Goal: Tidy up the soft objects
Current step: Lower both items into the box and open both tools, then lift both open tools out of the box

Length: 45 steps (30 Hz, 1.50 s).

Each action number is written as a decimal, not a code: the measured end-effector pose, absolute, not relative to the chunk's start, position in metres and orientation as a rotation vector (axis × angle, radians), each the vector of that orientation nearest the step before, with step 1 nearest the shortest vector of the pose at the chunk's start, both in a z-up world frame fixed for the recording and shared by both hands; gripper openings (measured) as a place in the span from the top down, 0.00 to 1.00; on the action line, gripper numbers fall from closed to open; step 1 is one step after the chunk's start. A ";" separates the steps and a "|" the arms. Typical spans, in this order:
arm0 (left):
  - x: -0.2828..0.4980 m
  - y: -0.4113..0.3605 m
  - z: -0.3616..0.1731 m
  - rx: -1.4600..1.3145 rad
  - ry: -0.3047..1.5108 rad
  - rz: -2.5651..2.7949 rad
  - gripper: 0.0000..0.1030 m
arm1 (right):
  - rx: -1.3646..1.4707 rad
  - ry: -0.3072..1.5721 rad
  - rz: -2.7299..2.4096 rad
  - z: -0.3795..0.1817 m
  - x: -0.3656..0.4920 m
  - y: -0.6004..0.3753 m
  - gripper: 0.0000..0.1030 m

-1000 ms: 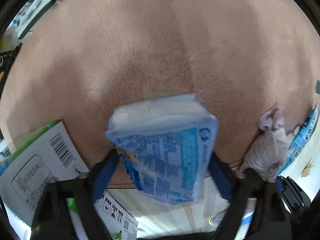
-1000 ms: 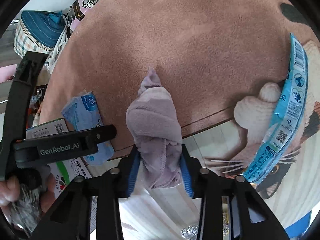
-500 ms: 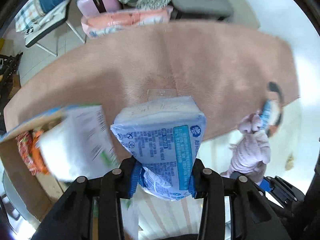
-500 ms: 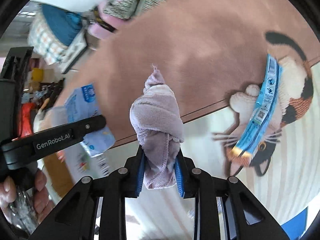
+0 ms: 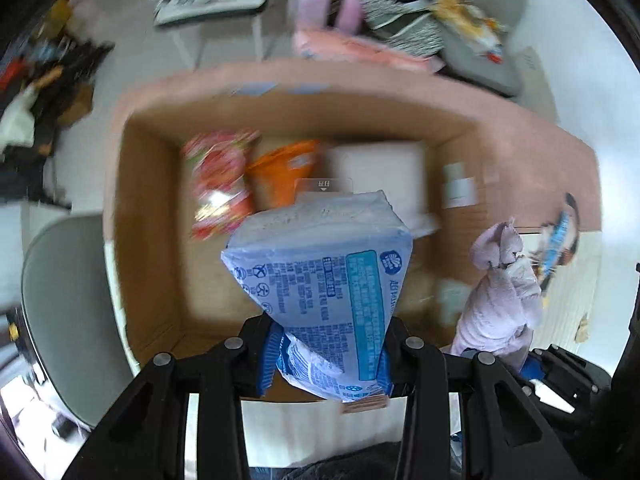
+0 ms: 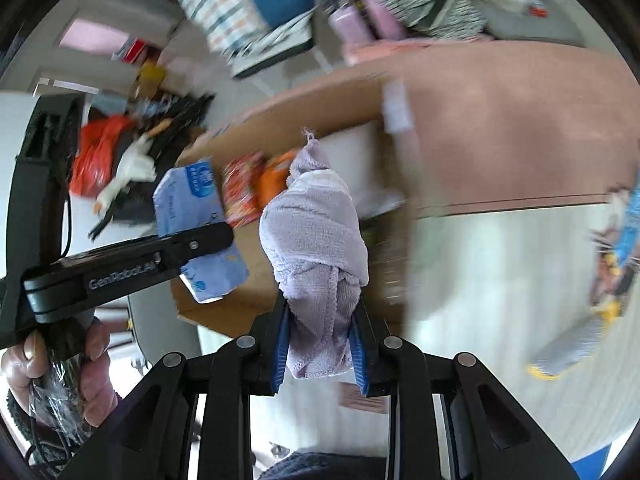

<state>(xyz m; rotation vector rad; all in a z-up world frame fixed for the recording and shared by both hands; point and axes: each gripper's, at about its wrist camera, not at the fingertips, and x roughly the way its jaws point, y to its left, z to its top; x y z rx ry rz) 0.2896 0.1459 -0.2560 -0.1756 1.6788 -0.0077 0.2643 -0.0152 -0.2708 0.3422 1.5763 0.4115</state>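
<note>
My left gripper (image 5: 326,356) is shut on a blue tissue pack (image 5: 320,272) and holds it above an open cardboard box (image 5: 152,208). The pack also shows in the right wrist view (image 6: 192,208). My right gripper (image 6: 320,348) is shut on a knotted lilac towel (image 6: 316,240), held up beside the box; the towel shows in the left wrist view (image 5: 500,292) at the right. Inside the box lie a red snack bag (image 5: 220,184), an orange pouch (image 5: 284,172) and a white pack (image 5: 376,172).
The box stands on a brown rug (image 6: 500,120). A long blue packet (image 6: 630,216) lies on a cat-patterned mat at the right. A grey chair seat (image 5: 60,300) is left of the box. Clutter and clothes (image 5: 400,28) lie beyond the rug.
Both grippers have lifted and swung left with their loads, from over the rug to the open box. The box interior has come into view.
</note>
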 end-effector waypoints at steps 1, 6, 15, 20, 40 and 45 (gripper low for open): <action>0.288 0.158 -0.265 -0.199 1.700 0.002 0.65 | 0.325 1.586 0.418 -0.277 0.264 0.001 0.73; 0.284 0.194 -0.322 -0.244 1.822 0.013 0.65 | 0.235 1.657 0.419 -0.319 0.261 0.070 0.73; 0.283 0.199 -0.378 -0.244 1.929 -0.058 0.59 | 0.115 1.742 0.364 -0.375 0.264 0.105 0.72; 0.278 0.199 -0.378 -0.288 1.954 -0.076 0.44 | 0.112 1.784 0.347 -0.382 0.265 0.107 0.56; 0.219 0.205 -0.241 -0.165 1.604 0.028 0.20 | -0.006 1.591 0.220 -0.273 0.237 0.063 0.08; 0.209 0.208 -0.212 -0.094 1.491 0.086 0.01 | -0.042 1.515 0.213 -0.246 0.220 0.055 0.00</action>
